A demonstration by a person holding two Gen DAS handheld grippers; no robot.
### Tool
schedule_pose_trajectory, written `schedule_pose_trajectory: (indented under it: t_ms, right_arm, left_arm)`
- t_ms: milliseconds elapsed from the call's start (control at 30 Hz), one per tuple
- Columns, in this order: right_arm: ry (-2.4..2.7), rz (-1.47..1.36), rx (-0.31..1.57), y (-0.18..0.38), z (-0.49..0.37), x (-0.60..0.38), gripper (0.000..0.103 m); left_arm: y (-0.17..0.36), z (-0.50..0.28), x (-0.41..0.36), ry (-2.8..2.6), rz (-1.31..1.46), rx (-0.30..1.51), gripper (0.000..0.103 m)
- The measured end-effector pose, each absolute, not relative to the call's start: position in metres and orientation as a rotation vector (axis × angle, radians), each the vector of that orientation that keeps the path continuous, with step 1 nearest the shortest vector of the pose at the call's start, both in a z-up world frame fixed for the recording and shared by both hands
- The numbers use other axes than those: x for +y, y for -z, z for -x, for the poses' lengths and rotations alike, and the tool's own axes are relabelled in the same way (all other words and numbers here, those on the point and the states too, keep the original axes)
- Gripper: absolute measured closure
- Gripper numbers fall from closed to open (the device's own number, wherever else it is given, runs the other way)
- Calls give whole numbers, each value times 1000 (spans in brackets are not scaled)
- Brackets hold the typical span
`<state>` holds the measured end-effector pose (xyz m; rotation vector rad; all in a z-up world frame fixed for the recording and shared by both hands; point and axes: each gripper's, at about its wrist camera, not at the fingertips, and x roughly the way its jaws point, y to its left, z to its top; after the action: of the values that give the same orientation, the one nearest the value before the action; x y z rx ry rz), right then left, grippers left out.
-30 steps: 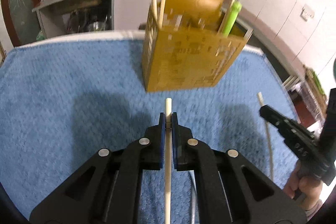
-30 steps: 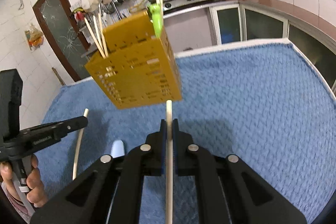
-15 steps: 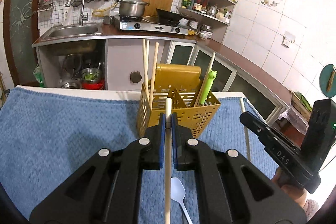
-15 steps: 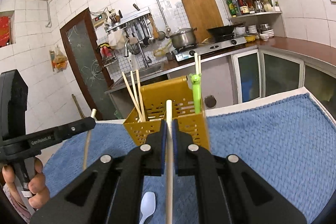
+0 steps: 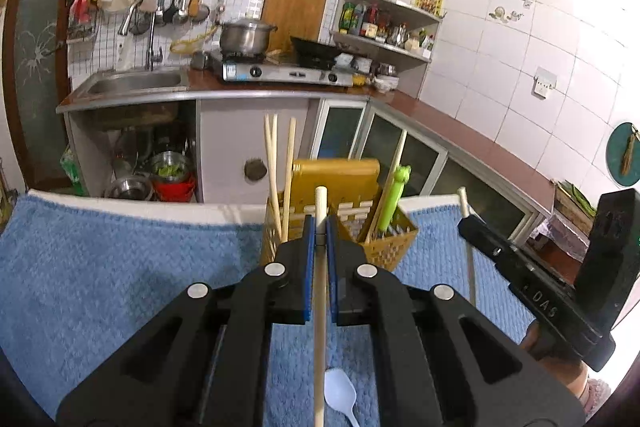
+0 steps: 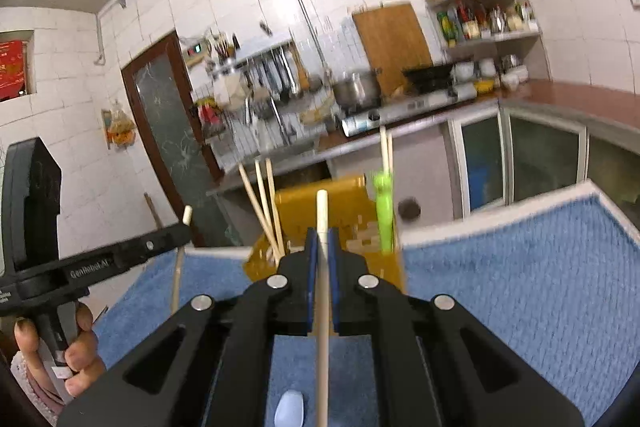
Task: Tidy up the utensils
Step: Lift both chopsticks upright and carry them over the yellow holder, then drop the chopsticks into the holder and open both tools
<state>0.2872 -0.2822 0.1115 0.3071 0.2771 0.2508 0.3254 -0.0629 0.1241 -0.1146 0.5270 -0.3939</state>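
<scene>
My left gripper [image 5: 319, 227] is shut on a pale wooden chopstick [image 5: 320, 307] that runs up between its blue pads. My right gripper [image 6: 322, 239] is shut on a second chopstick [image 6: 322, 307]. Both point at a yellow perforated utensil basket [image 5: 394, 245] on the blue towel; it also shows in the right wrist view [image 6: 320, 207]. The basket holds several chopsticks [image 5: 274, 163] and a green frog-topped utensil [image 5: 394, 199]. A white plastic spoon [image 5: 340, 393] lies on the towel below both grippers. The right gripper shows in the left wrist view [image 5: 464, 211], the left gripper in the right wrist view [image 6: 185, 227].
The blue towel [image 5: 100, 275] covers the table, whose far edge lies just behind the basket. Beyond are a kitchen counter with sink [image 5: 136, 83], a stove with a pot [image 5: 246, 37], and cabinets. A hand [image 6: 76, 343] grips the left tool's handle.
Both grippers tilted up from looking down at the towel to level, each holding its chopstick, and the basket now sits lower and farther ahead. The spoon came into view beneath them.
</scene>
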Motion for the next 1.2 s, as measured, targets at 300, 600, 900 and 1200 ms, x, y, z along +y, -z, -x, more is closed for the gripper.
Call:
schedule_pose_trajectory:
  t_ms: [300,600,900,1200]
  right_arm:
    - [-136,-365,-110,-157,-298,-299,97]
    - [-23,-385,-257,-159,-339,-300,97]
    - [70,-338,-302,-151,-358,-293,97]
    - [0,-248,-174,-125,-369,-288,97]
  left_arm:
    - [-189,-319,-63,351,168,140,99]
    - [-196,-372,-72,284,235,-20,99]
    - [-158,-406,-84,244,224,-11,99]
    - [-129,-413,-76,262,204,86,99]
